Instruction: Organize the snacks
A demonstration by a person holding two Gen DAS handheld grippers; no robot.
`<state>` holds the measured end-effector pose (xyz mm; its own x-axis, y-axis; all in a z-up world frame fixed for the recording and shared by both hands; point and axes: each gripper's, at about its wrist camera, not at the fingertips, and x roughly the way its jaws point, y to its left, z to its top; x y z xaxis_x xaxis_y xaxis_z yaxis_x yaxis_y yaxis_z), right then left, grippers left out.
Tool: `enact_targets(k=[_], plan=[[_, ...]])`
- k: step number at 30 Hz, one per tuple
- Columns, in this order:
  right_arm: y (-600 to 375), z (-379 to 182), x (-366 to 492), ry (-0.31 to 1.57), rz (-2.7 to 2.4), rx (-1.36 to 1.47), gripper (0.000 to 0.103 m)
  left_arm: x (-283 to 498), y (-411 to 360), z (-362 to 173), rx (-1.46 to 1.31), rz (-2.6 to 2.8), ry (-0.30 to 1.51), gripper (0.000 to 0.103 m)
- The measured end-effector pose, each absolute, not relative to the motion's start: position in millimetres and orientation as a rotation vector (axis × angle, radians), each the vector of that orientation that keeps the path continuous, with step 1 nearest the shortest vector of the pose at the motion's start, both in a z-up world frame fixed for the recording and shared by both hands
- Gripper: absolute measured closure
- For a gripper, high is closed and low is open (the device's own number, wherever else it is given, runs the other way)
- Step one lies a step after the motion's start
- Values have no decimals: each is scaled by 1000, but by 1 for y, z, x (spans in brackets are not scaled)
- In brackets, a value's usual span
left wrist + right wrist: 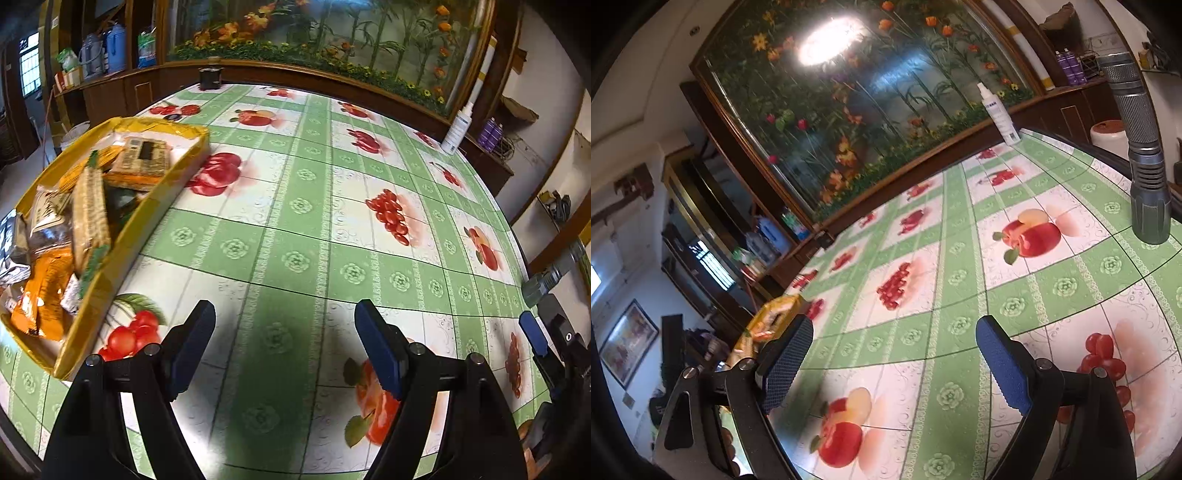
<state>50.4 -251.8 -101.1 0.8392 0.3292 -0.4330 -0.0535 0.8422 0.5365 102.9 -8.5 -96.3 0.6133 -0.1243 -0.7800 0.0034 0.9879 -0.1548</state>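
Observation:
A yellow tray [147, 218] sits at the table's left, filled with several snack packets [88, 214], among them a flat brown packet [142, 158] and an orange pack [44, 295]. My left gripper [284, 332] is open and empty over the tablecloth, to the right of the tray. My right gripper [894, 350] is open and empty over the cloth; the tray [775, 314] shows at its far left. One blue pad of the right gripper [533, 332] shows at the left wrist view's right edge.
The table [332, 229] has a green fruit-print cloth. A grey flashlight [1141, 147] stands on the right part, also seen in the left wrist view [554, 273]. A white spray bottle [1001, 114] stands at the far edge, by a wooden cabinet with a flower panel [849, 110].

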Motion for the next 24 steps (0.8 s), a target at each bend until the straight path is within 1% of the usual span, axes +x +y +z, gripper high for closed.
enact_targets(k=[6,10,15,20,22,24], plan=[[-238,-106,58,613,164,450,11,110,-31,-101,-40,-49,891,25],[-233,-108,62,652,151,413,11,111,-34,-100,-31,-59,891,25],[-224,-106,65,666,174,378,11,101,-34,-83,37,-36,809,25],[-216,-99,63,661,195,365,11,84,-9,-57,27,8,748,25],[-210,-95,63,657,208,355,11,74,9,-51,-2,40,730,18],[-199,-93,66,670,240,341,11,63,29,-49,-29,83,721,18]])
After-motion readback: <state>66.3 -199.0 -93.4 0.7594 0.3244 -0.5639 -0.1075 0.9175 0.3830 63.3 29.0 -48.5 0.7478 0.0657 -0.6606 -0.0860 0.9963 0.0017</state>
